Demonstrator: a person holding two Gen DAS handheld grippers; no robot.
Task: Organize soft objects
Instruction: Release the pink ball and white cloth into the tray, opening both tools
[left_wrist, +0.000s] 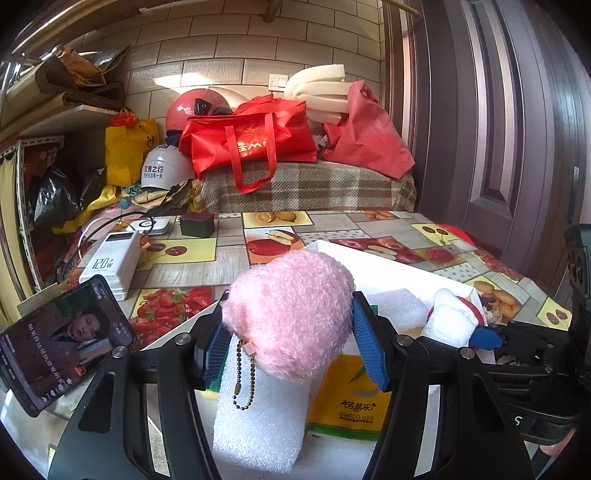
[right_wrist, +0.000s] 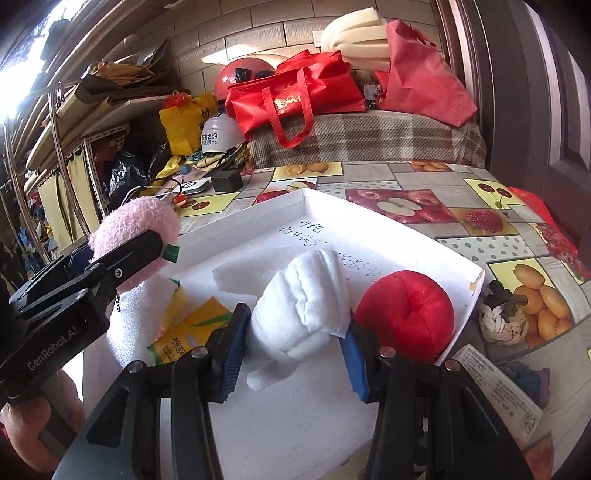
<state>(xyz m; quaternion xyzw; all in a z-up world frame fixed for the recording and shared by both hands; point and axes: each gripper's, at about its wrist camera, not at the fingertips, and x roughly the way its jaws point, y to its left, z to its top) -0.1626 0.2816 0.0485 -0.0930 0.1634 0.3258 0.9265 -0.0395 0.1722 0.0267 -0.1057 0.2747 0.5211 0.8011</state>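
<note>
The pink plush toy (left_wrist: 291, 314) sat between the blue pads of the left gripper (left_wrist: 291, 343), which was clamped on it above the white tray (right_wrist: 391, 218). The white plush toy (right_wrist: 303, 310) sat between the pads of the right gripper (right_wrist: 291, 354), which was clamped on it over the tray floor. A red plush ball (right_wrist: 406, 314) lay in the tray, just beside the right gripper.

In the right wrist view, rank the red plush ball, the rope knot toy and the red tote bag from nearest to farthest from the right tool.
1. Red plush ball: just right of the right tool, inside the white tray.
2. Rope knot toy: farther right, outside the tray on the tablecloth.
3. Red tote bag: far back, on the plaid-covered surface.
</note>
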